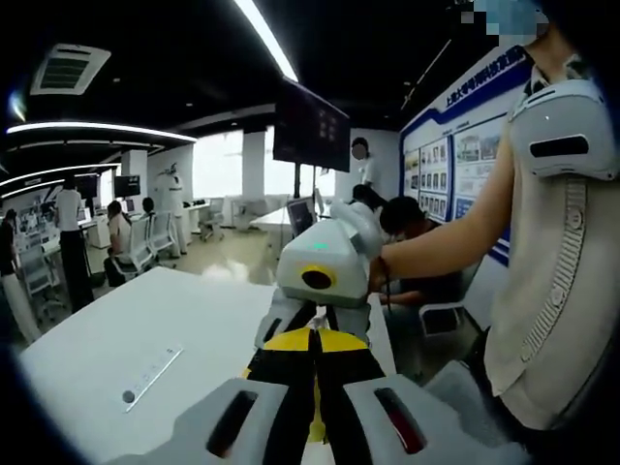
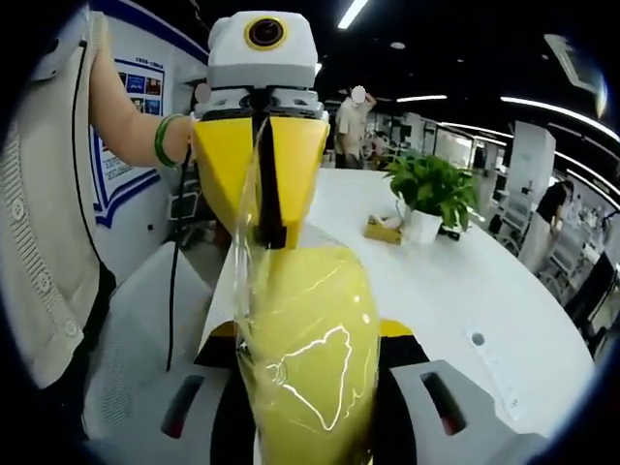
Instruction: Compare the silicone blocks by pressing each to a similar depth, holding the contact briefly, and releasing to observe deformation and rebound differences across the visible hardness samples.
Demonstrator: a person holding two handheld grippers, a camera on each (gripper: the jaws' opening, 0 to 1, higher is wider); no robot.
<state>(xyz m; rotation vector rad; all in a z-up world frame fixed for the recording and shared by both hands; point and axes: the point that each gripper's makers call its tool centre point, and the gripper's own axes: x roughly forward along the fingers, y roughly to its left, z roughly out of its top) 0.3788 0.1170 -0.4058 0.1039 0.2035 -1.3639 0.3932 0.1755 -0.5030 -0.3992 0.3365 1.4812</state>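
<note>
**Tongs pinch one wrapped yellow block**

Both tongs, right (image 2: 308,387) and left (image 1: 316,387), meet mid-air over the white bench (image 1: 145,329), closed on the yellow silicone block (image 2: 305,349). Its glossy film looks slippery and soft-bodied; grip broad faces.

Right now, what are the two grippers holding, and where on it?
A yellow silicone block in clear wrap, held in the air between them: the right gripper clamps one end, the left gripper the opposite end.
</note>
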